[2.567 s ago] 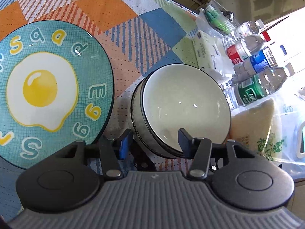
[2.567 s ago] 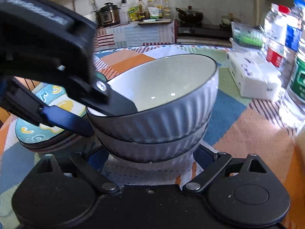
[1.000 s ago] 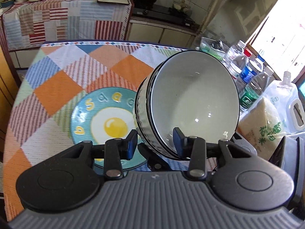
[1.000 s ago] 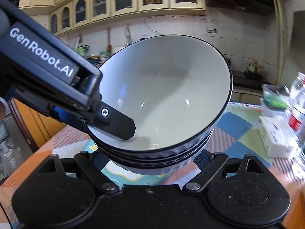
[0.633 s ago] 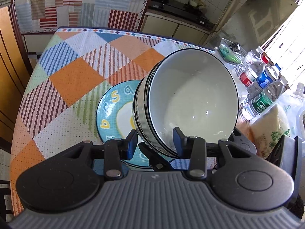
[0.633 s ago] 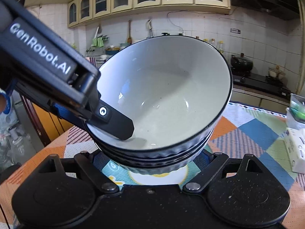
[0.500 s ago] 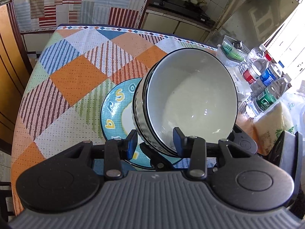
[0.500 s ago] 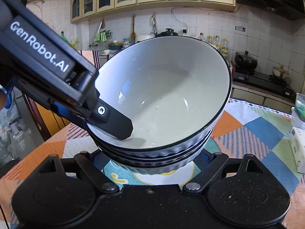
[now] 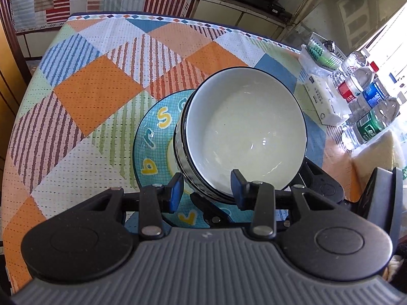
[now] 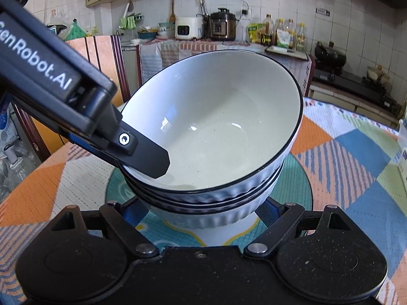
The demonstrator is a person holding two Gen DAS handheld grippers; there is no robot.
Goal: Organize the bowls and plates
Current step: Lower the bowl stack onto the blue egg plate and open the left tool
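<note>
A stack of white ribbed bowls with black rims (image 9: 244,132) (image 10: 216,132) hangs tilted over the teal fried-egg plate (image 9: 152,132) (image 10: 297,178) on the checked tablecloth. My left gripper (image 9: 206,188) is shut on the stack's near rim, one finger inside the top bowl and one outside; in the right wrist view that inner finger (image 10: 145,160) lies over the rim. My right gripper (image 10: 202,212) clasps the lowest bowl's sides with its jaws wide. The bowls hide the plate's middle. I cannot tell whether the stack's foot touches the plate.
Water bottles (image 9: 366,117), a tissue pack (image 9: 323,99), a green basket (image 9: 320,53) and a bagged pale block (image 9: 376,152) line the table's right side. A wooden chair (image 10: 101,58) stands beyond the far edge. Bare cloth lies left of the plate.
Both grippers have carried the bowl stack from beside the plate, up, and across over it. Over the last second the stack has sunk closer to the plate. Both grips look unchanged.
</note>
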